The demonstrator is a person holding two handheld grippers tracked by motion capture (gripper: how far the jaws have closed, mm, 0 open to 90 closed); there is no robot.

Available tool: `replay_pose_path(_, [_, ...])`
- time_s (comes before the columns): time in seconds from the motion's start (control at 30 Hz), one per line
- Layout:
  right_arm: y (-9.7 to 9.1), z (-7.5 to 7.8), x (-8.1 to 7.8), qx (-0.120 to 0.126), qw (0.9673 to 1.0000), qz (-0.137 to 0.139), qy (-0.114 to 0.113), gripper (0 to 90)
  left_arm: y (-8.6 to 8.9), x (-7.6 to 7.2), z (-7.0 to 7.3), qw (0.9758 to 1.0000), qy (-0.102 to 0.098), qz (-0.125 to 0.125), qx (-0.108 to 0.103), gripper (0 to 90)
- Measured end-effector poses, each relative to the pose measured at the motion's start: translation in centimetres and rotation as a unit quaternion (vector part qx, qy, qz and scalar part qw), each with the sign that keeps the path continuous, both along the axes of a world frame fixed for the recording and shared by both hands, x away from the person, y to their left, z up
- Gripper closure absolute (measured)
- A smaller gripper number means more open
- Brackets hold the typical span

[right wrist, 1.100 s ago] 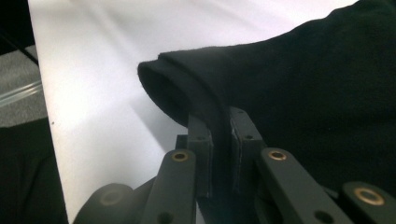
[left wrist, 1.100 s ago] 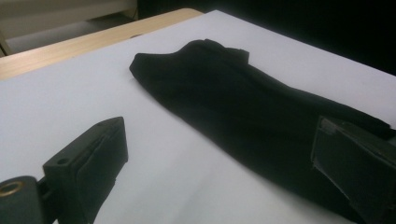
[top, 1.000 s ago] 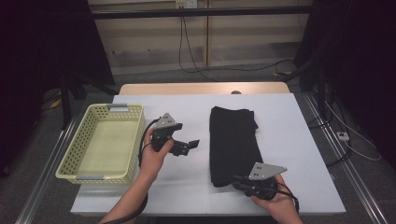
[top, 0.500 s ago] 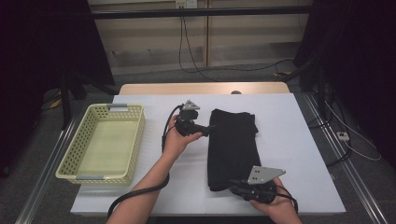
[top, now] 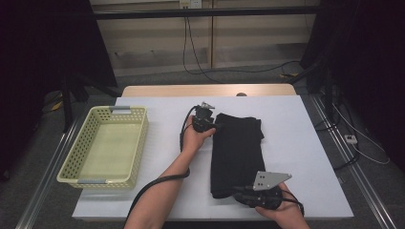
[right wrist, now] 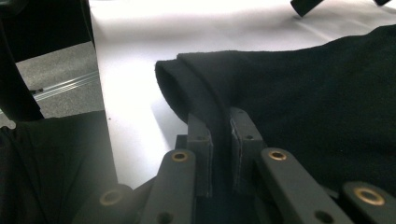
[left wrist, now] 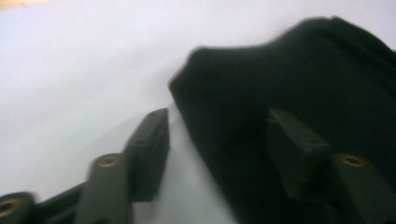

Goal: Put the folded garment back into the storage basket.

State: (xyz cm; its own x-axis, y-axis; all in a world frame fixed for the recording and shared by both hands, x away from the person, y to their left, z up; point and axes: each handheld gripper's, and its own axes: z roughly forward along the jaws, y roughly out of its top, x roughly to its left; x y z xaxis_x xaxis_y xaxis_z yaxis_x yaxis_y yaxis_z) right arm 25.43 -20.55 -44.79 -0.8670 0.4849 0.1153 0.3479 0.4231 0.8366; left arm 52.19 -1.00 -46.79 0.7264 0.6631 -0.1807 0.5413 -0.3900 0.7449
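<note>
2 grippers at a folded black garment on the white table.

Lying lengthwise at mid-table, right of the yellow basket. Right gripper pressed together on the near left corner of the cloth, a fold pinched between its jaws. Left gripper spread at the far left corner, 1 jaw over the cloth, 1 over bare table.

Both forearms are bare, no sleeves. The left gripper and right gripper are black with brass screws; the right carries a grey three-cornered plate, the left trails a black cable.
</note>
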Motion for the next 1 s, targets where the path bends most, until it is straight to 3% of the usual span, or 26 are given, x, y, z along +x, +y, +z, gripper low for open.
replay_pose_path(0.03, [0.0,0.0,0.0,0.0,1.0,0.0,0.0,81.1,0.0,0.0,0.0,1.0,0.0,0.0,0.0,44.8])
replay_pose_path(0.07, [0.0,0.0,0.1,0.001,1.0,0.001,0.002,81.1,-0.3,-0.1,0.1,0.9999,-0.005,-0.003,0.013,46.3])
replay_pose_path(0.17, [0.2,-0.1,0.2,-0.003,1.0,0.004,0.0,81.1,-0.8,-0.4,0.3,0.9998,0.009,-0.013,0.012,62.6])
replay_pose_path(0.2, [0.3,-0.1,0.2,-0.005,1.0,0.005,-0.001,81.1,-1.0,-0.5,0.4,0.9997,0.011,-0.012,0.018,64.1])
replay_pose_path(0.27, [0.5,-0.1,0.2,-0.007,1.0,0.004,0.0,81.1,-1.0,-0.4,0.4,0.9994,0.028,-0.018,0.006,74.5])
replay_pose_path(0.33, [0.6,-0.1,0.2,-0.012,0.9999,0.004,-0.001,81.1,-1.2,-0.5,0.6,0.9992,0.037,-0.013,0.01,79.7])
replay_pose_path(0.4, [0.7,-0.2,0.2,-0.012,0.9999,0.001,0.0,81.1,-1.4,-0.5,1.2,0.9986,0.044,-0.012,0.028,81.5])
replay_pose_path(0.47, [0.7,-0.2,0.2,-0.005,0.9999,-0.012,0.004,81.2,-1.4,-0.6,2.0,0.9981,0.056,-0.005,0.027,82.3])
replay_pose_path(0.57, [0.8,0.0,0.1,0.007,0.9997,-0.022,0.001,81.2,-0.8,-0.5,3.9,0.9971,0.075,-0.005,0.007,82.6])
replay_pose_path(0.7, [1.0,0.3,0.2,0.022,0.9994,-0.027,-0.001,81.3,0.0,-0.5,6.2,0.9956,0.092,-0.009,0.018,82.7])
replay_pose_path(0.83, [1.4,0.7,0.3,0.04,0.9986,-0.034,-0.004,81.3,0.7,-0.6,8.2,0.9956,0.09,-0.005,0.026,83.1])
replay_pose_path(1.0, [2.6,1.5,0.4,0.043,0.9987,-0.022,-0.013,81.3,1.7,-0.4,10.4,0.9945,0.097,-0.001,0.039,83.4])
